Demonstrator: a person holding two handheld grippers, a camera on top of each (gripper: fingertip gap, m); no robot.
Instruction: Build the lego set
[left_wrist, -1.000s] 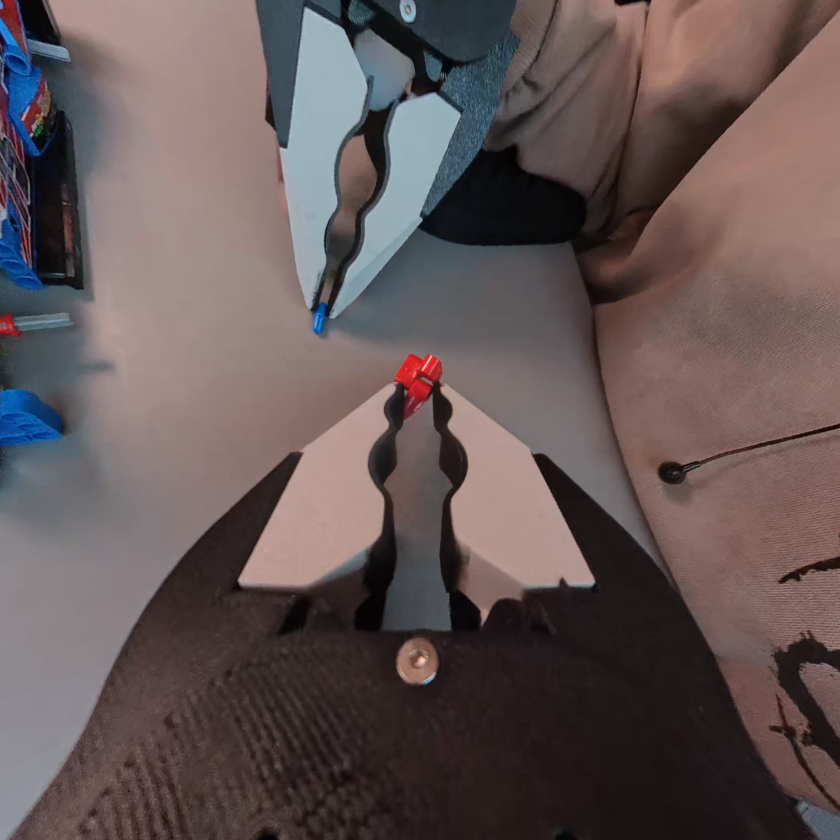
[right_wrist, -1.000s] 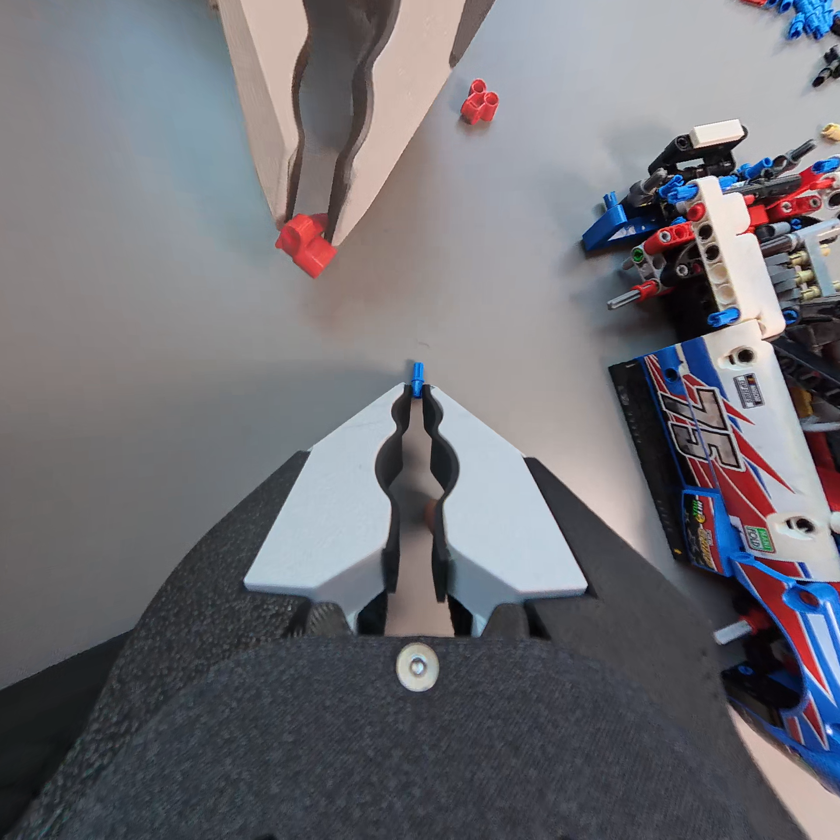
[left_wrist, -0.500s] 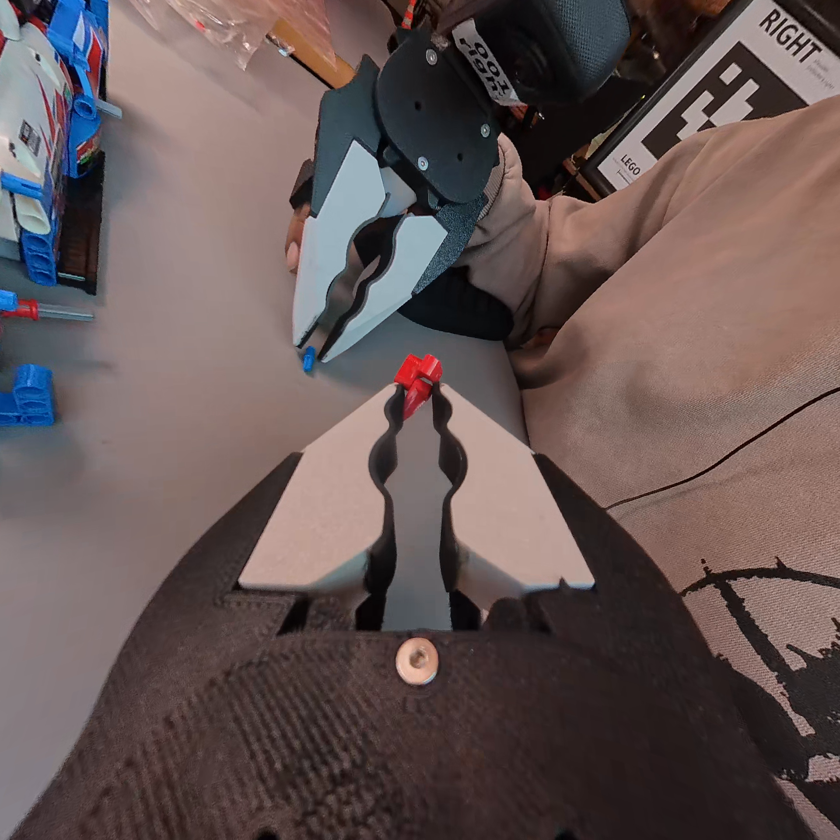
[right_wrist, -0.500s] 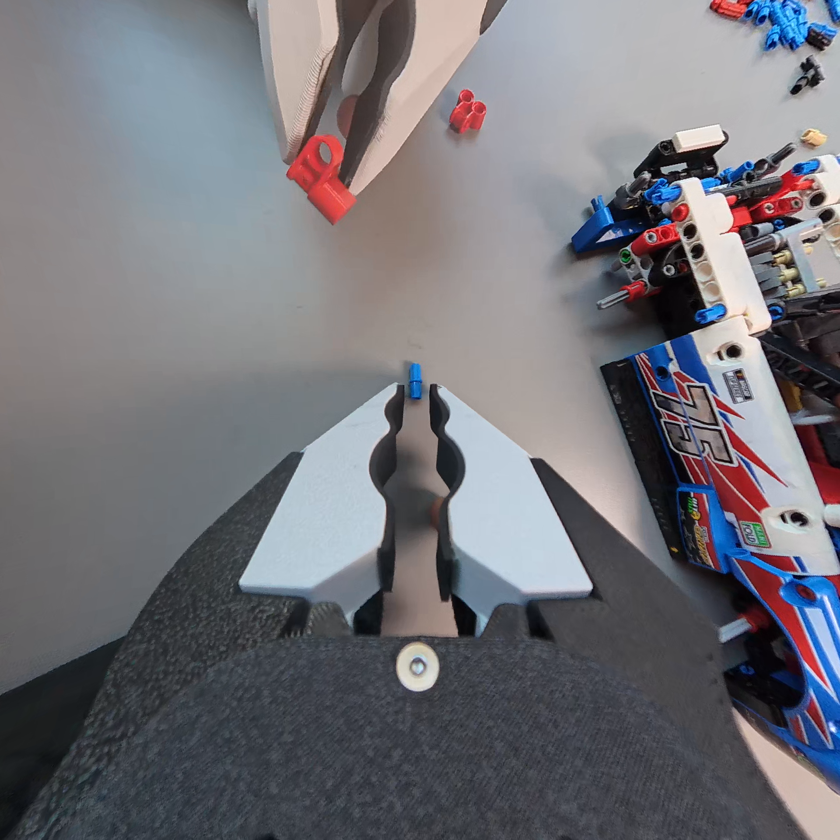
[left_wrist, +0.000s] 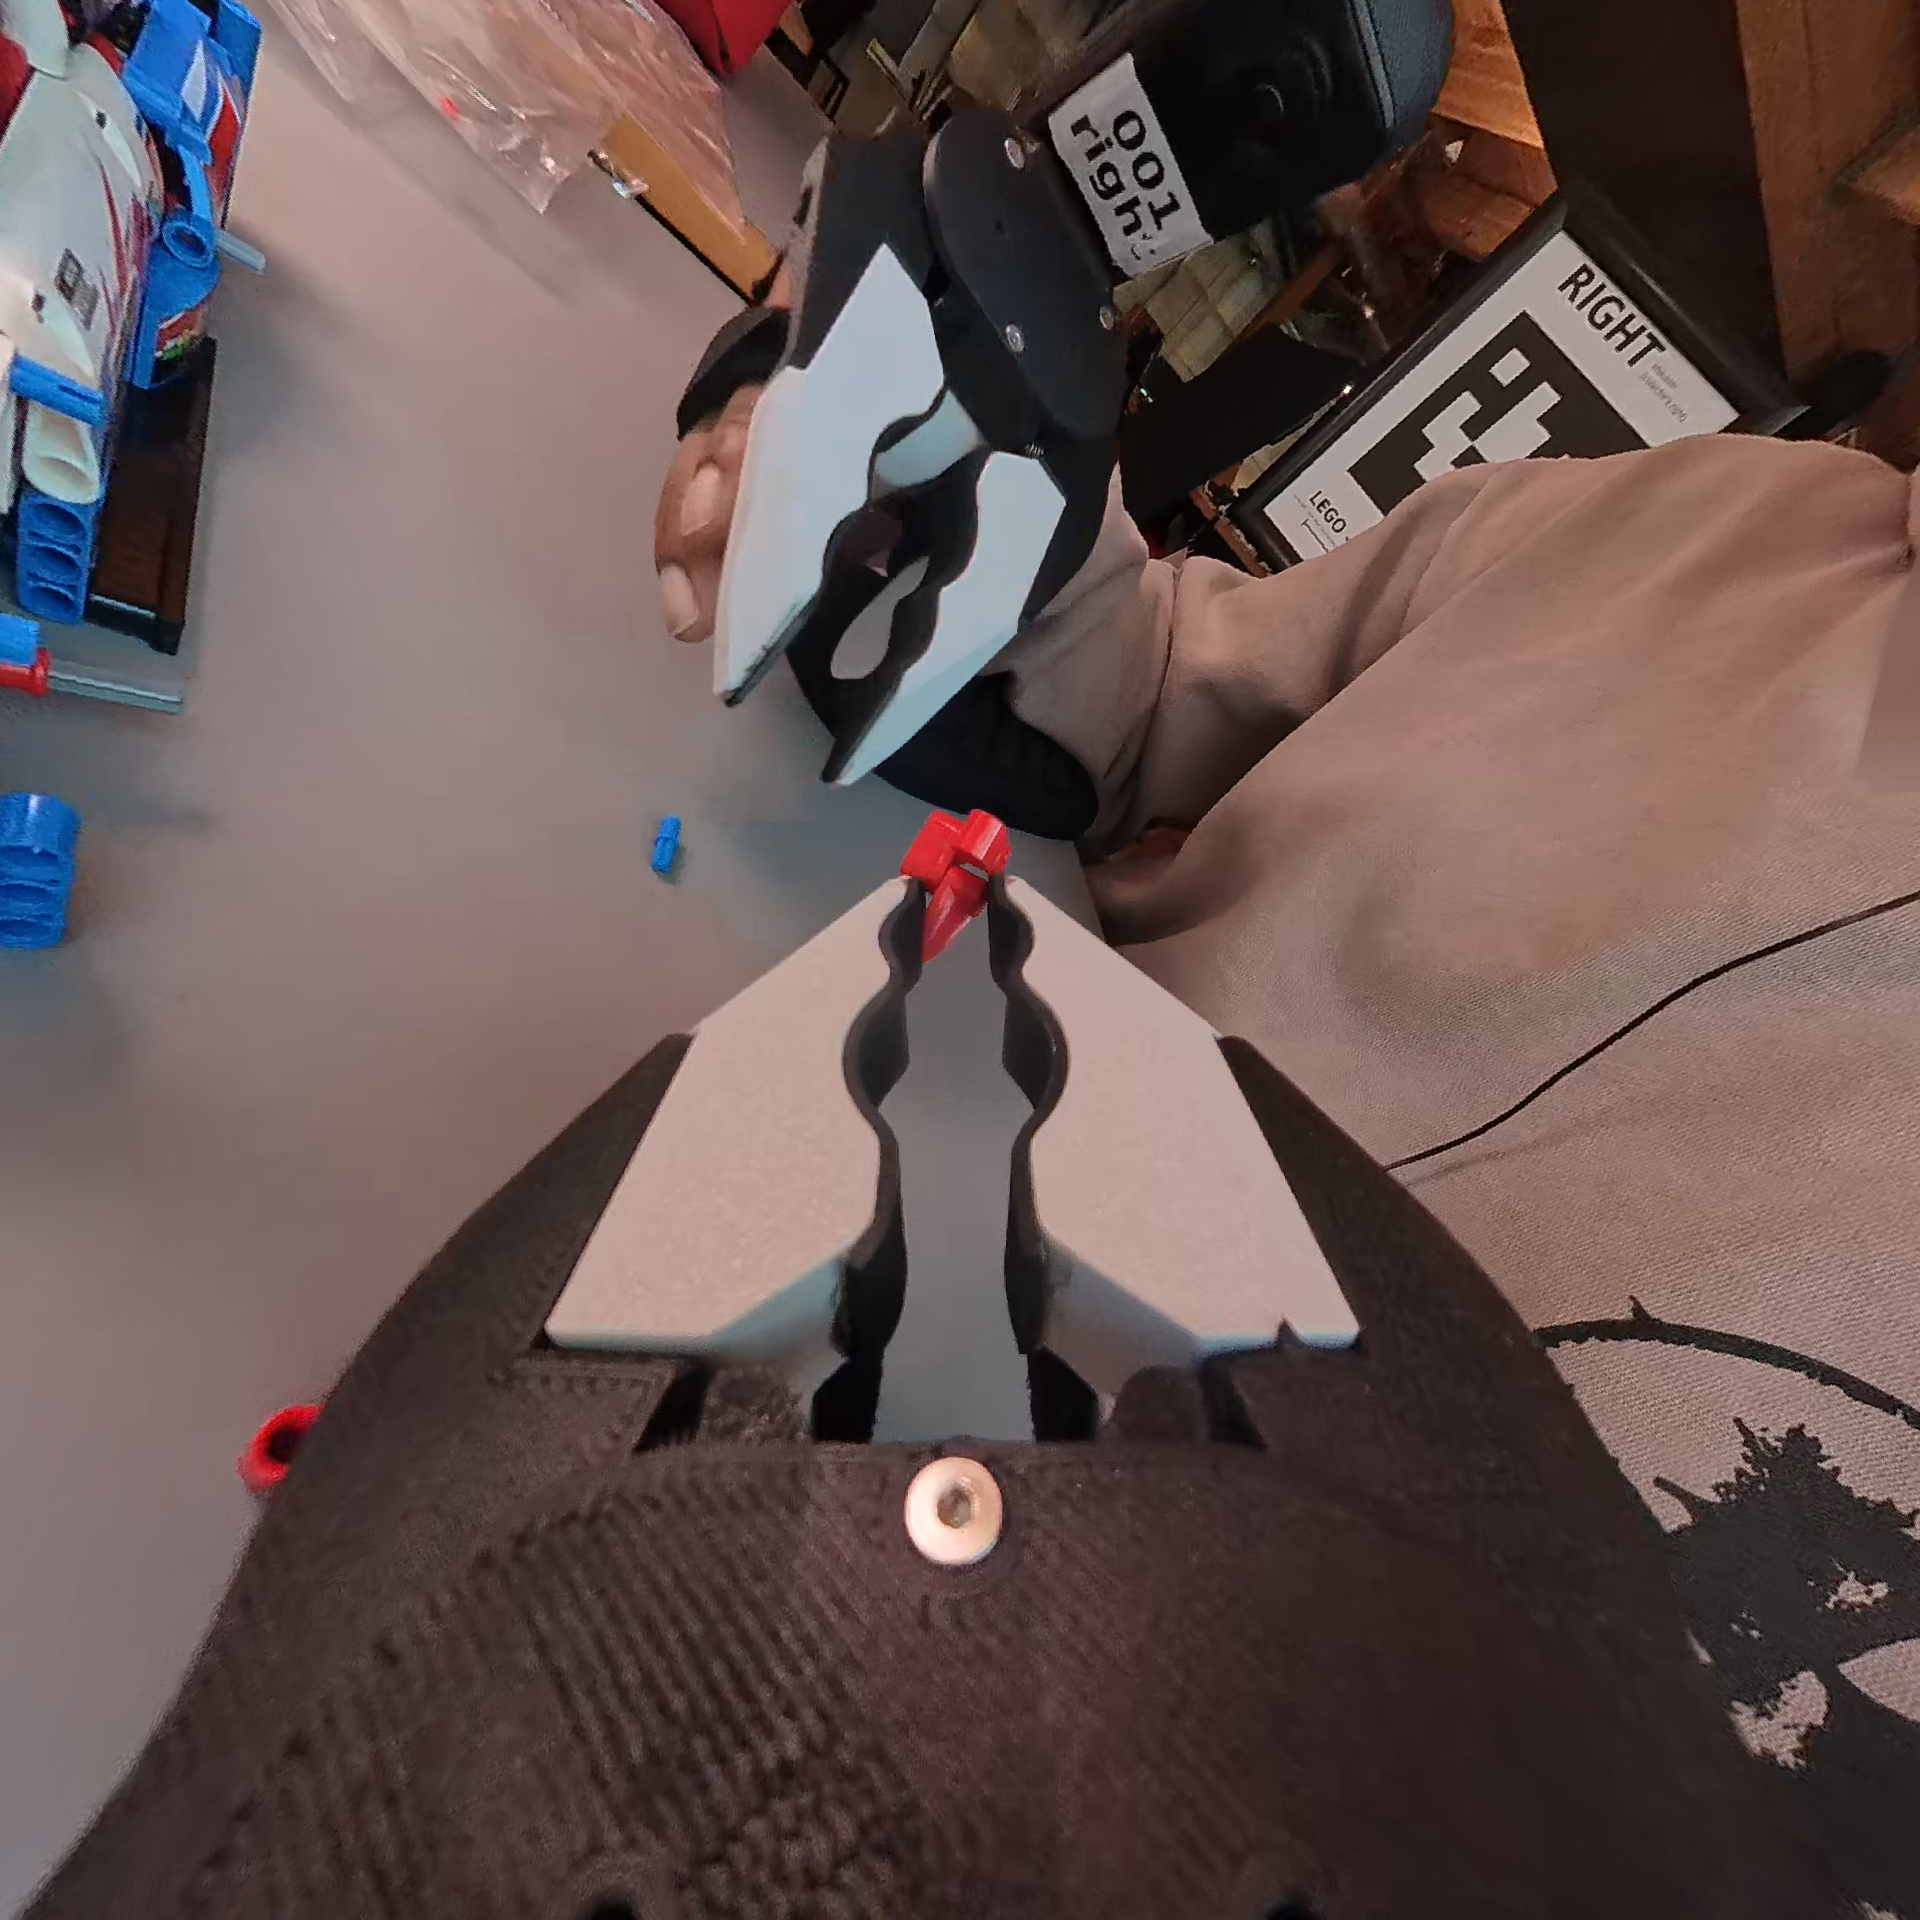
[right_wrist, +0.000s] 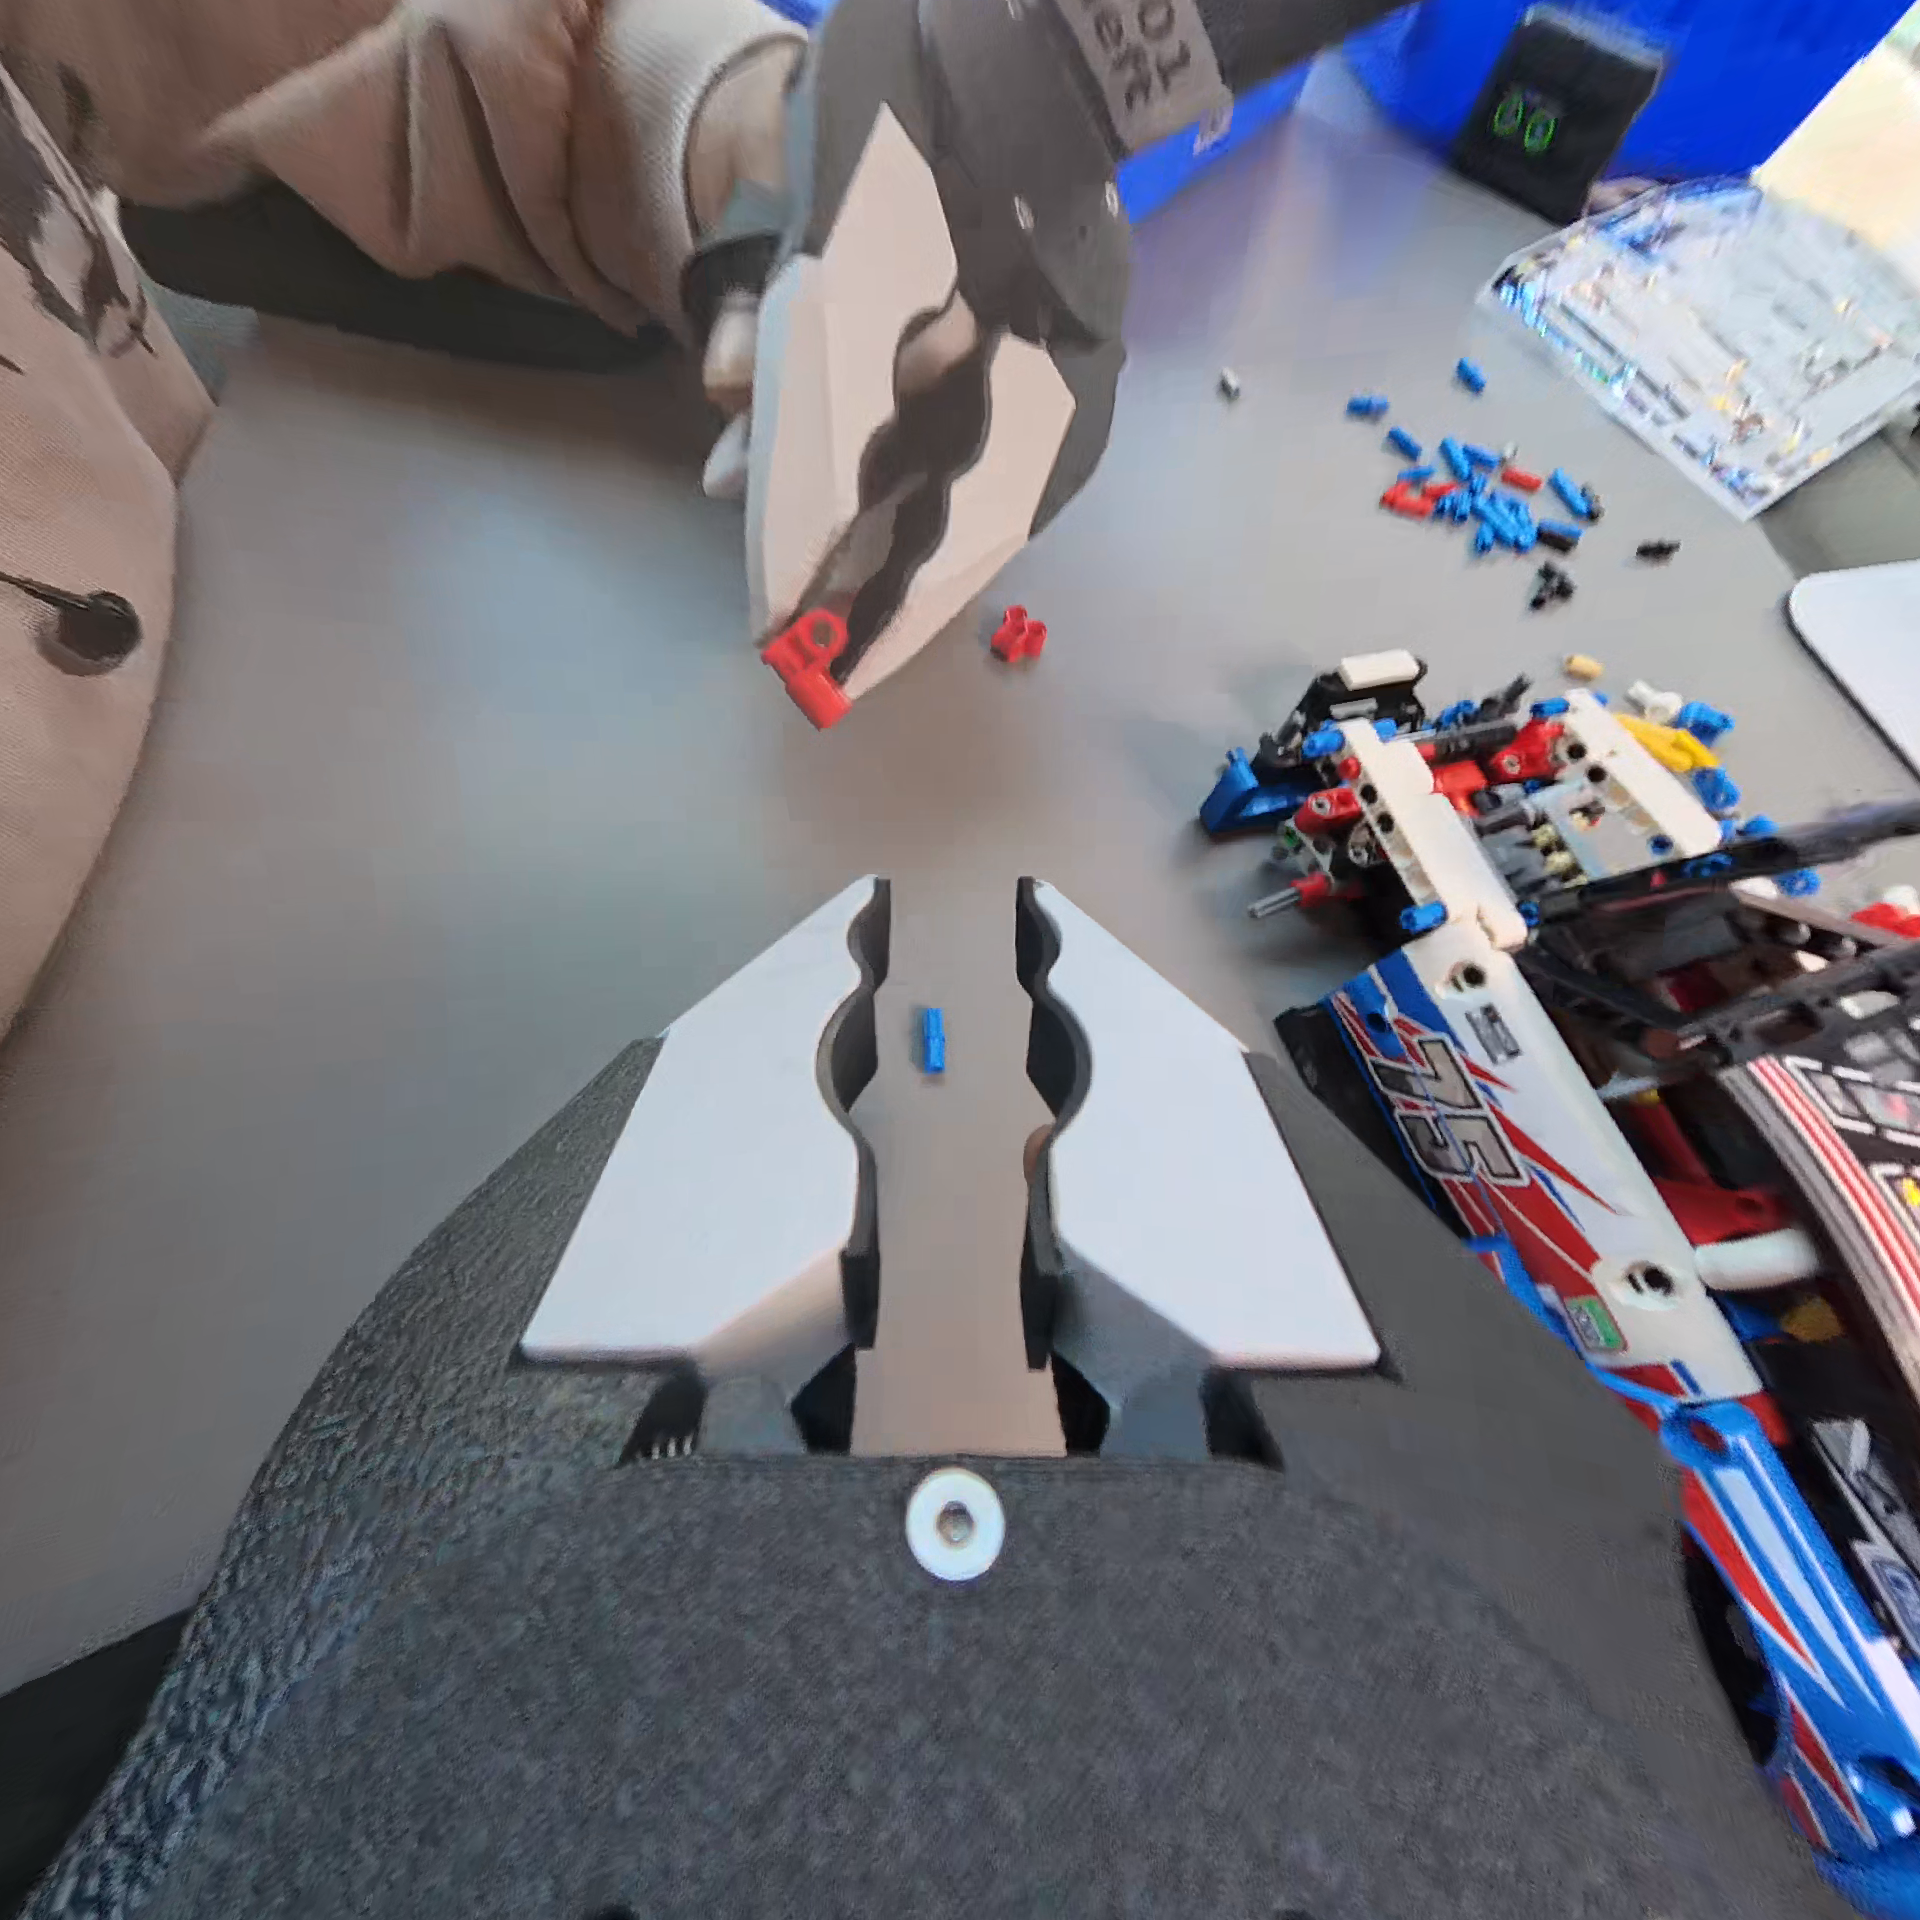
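Note:
My left gripper (left_wrist: 951, 883) is shut on a small red connector piece (left_wrist: 954, 854) and holds it above the grey table; it also shows in the right wrist view (right_wrist: 821, 675) with the red connector piece (right_wrist: 805, 665) at its tips. My right gripper (right_wrist: 954, 883) is open and empty, raised above the table. A small blue pin (right_wrist: 930, 1037) lies loose on the table below its jaws; the blue pin (left_wrist: 665, 842) also shows in the left wrist view, below the right gripper (left_wrist: 795, 732). The partly built blue, white and red race car (right_wrist: 1475, 1091) lies at the right.
A second red connector (right_wrist: 1016, 634) lies near the left gripper. A scatter of blue, red and black pins (right_wrist: 1486, 499) and a clear plastic bag (right_wrist: 1704, 322) lie at the far right. A person's beige sleeve (left_wrist: 1455, 727) borders the table (right_wrist: 468, 831). Car parts (left_wrist: 62, 416) lie at the left. The small blue pin (right_wrist: 930, 1037) is about 5 cm from my right fingertips. It turns up in the left wrist view (left_wrist: 661, 848) as well.
My right gripper has opened and let go of the blue pin, which now lies on the table, and has lifted away. My left gripper has risen, still holding the red connector.

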